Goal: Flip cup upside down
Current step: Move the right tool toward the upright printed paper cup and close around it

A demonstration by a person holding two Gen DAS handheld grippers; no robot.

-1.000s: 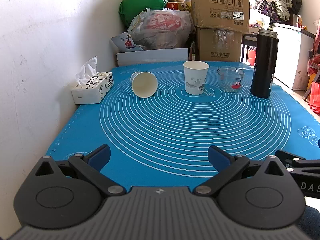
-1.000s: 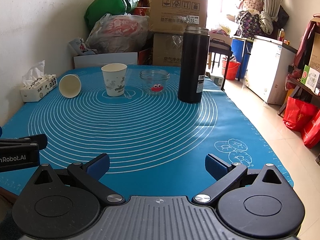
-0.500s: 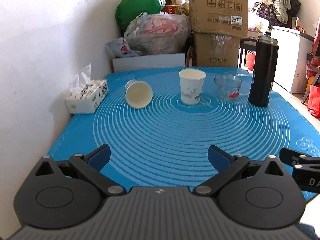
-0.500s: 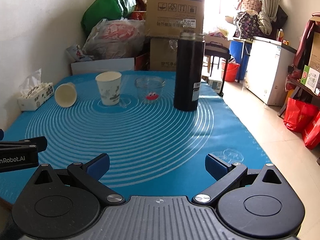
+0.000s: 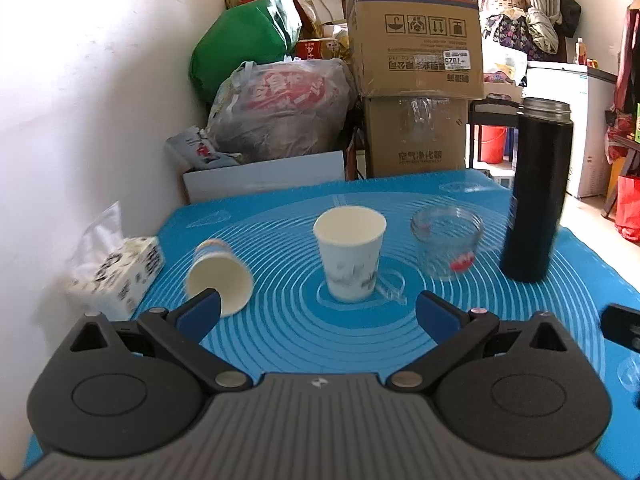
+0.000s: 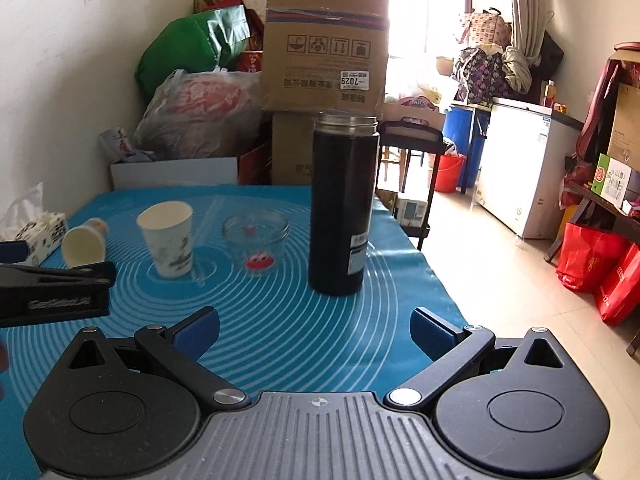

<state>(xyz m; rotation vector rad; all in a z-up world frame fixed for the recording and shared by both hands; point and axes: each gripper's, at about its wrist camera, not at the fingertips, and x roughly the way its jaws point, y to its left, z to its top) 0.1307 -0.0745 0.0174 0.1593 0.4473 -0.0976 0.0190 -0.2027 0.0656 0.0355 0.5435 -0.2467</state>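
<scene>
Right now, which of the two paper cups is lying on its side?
The plain paper cup nearest the tissue box, mouth toward the camera. The printed paper cup beside the glass jar stands upright, mouth up.

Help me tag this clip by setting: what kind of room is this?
Probably a storage or spare room in a home, not a lab. Taped cardboard boxes and stuffed plastic bags are piled against the wall behind the blue mat, and a white chest freezer stands nearby.

both the left gripper (image 5: 318, 314) and right gripper (image 6: 314, 330) look alike: ribbed grey housing, two round black discs, black linkage arms with silver screws, blue fingertip pads (image 5: 199, 314).
</scene>
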